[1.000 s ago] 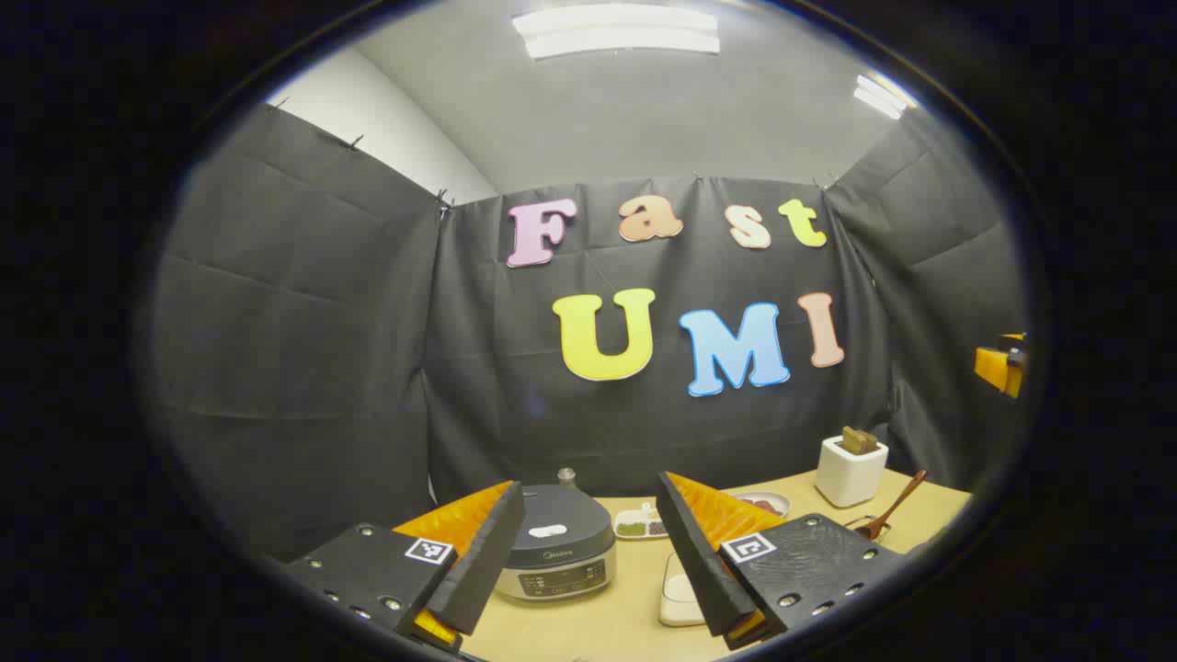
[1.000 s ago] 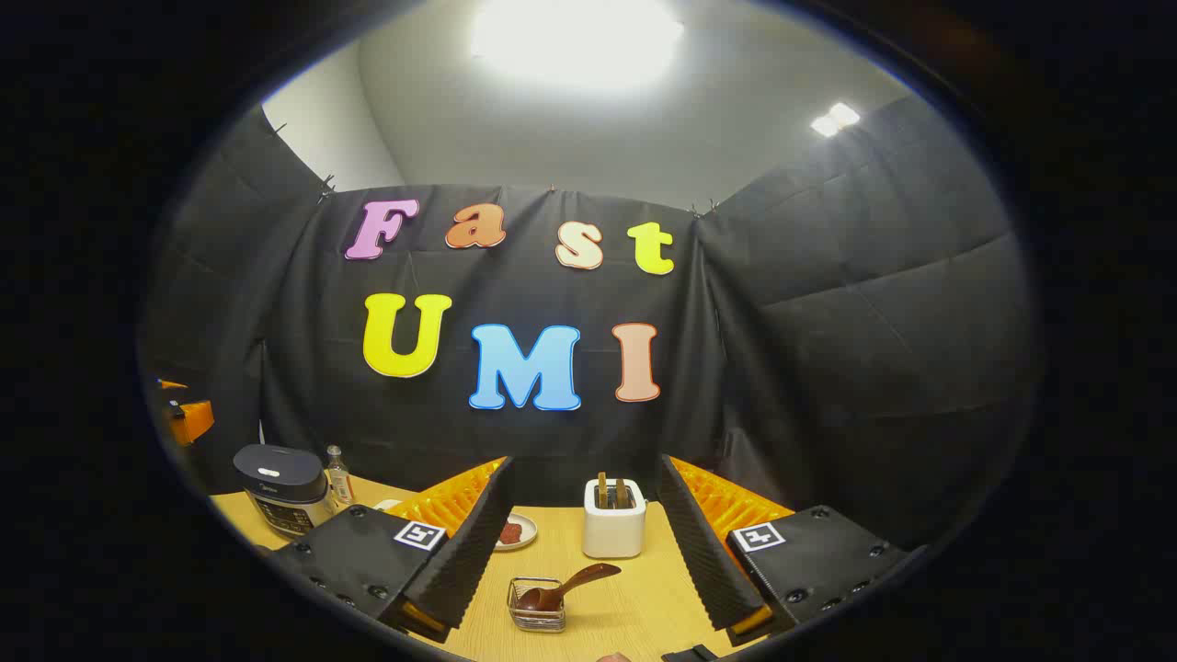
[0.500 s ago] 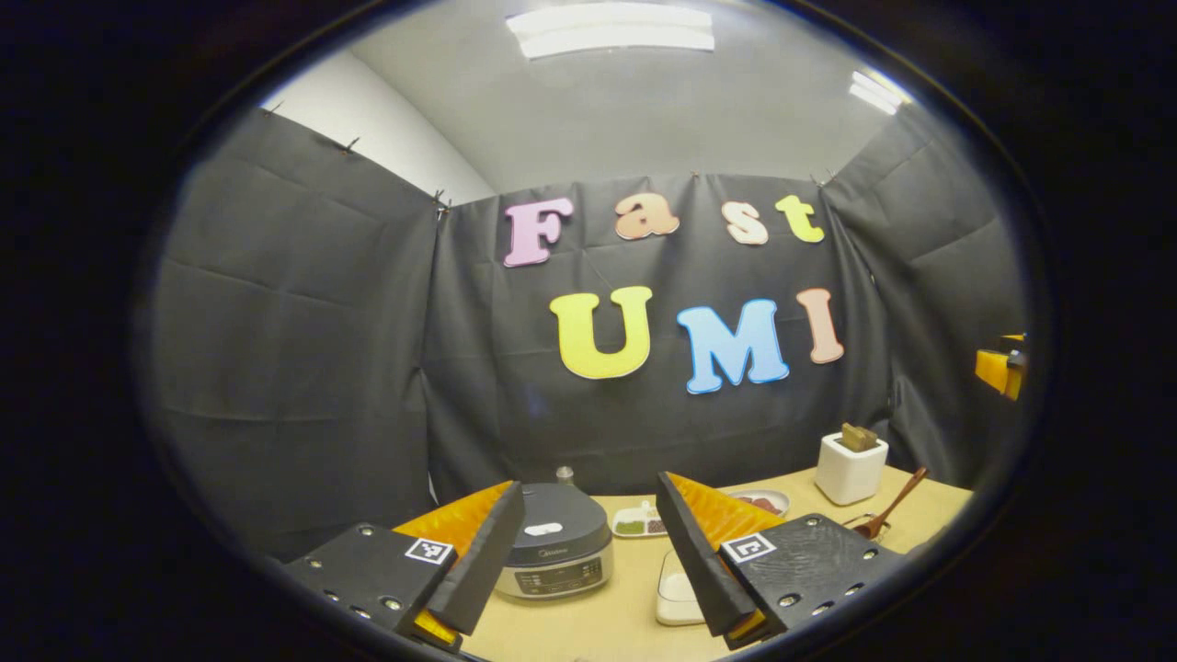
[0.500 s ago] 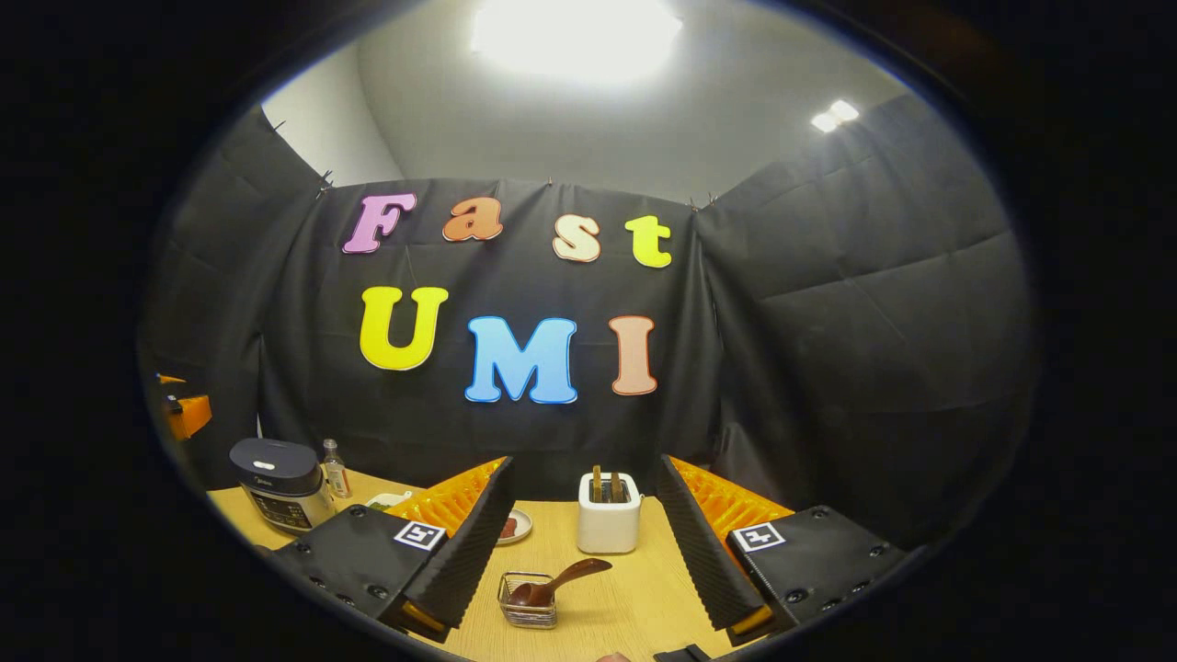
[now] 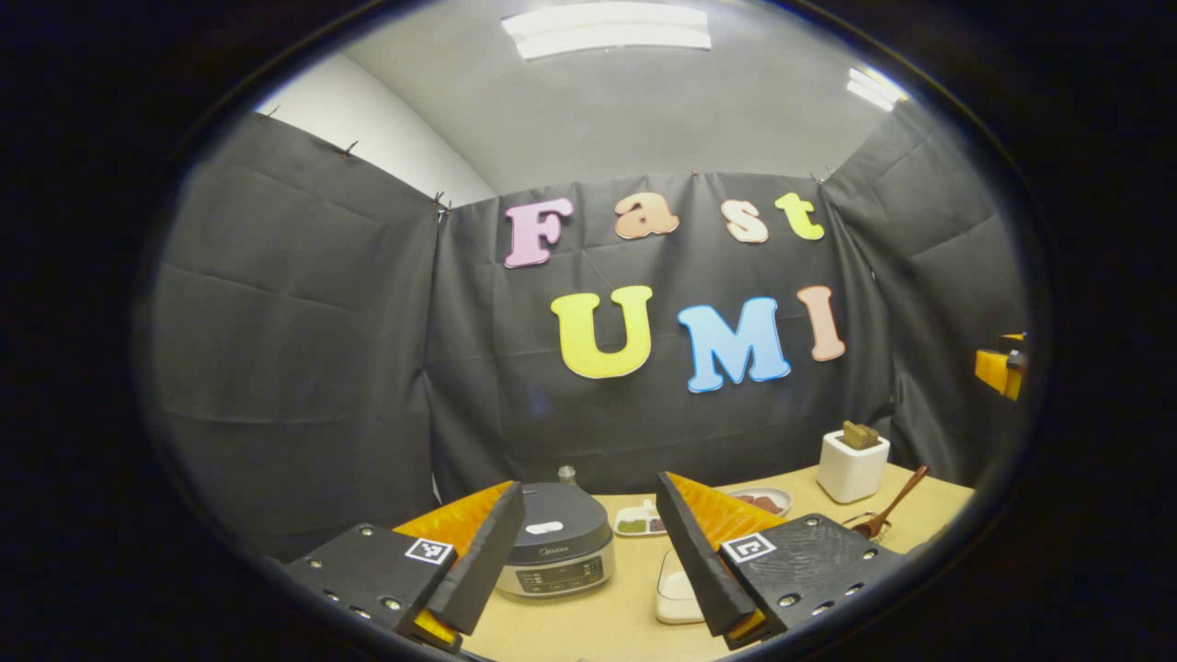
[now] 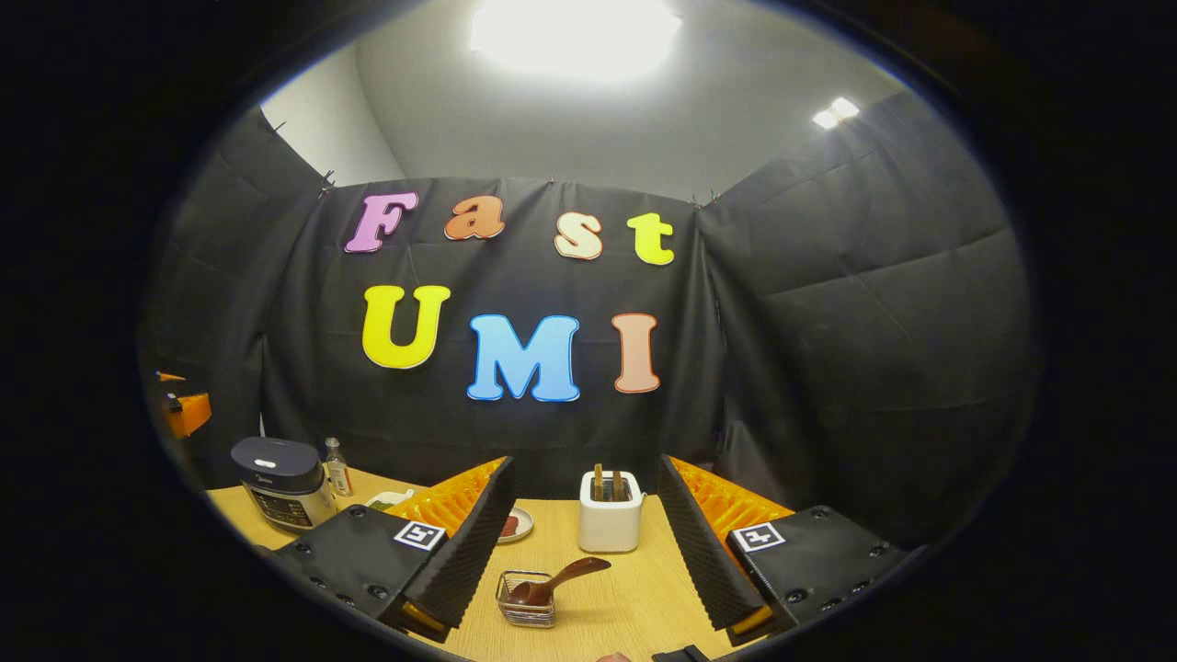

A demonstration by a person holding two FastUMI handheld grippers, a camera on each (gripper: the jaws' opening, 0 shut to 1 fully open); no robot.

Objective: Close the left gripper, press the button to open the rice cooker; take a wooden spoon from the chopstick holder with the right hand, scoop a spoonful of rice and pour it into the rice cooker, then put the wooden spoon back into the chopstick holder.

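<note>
The rice cooker [image 5: 556, 544] stands with its lid down and a white button [image 5: 544, 528] on top, just beyond my open left gripper [image 5: 587, 489], between its fingers. A white dish of rice [image 5: 676, 588] sits partly hidden behind the right-hand finger. The wooden spoon [image 6: 556, 581] rests bowl-down in a small wire chopstick holder [image 6: 526, 611], handle leaning out to the right. My right gripper [image 6: 584, 469] hangs open a little before it and holds nothing. The spoon [image 5: 897, 504] and the cooker [image 6: 283, 483] show off to the side in the other views.
A white toaster [image 6: 610, 522] stands behind the holder. A small plate with red pieces [image 6: 515, 526], a bottle [image 6: 338, 467] and a divided dish [image 5: 641, 524] sit toward the back of the wooden table [image 6: 634, 607]. Black cloth walls close in on three sides.
Both views have drifted slightly, and the table items sit a touch higher in frame. Both grippers stay open, and nothing on the table has moved.
</note>
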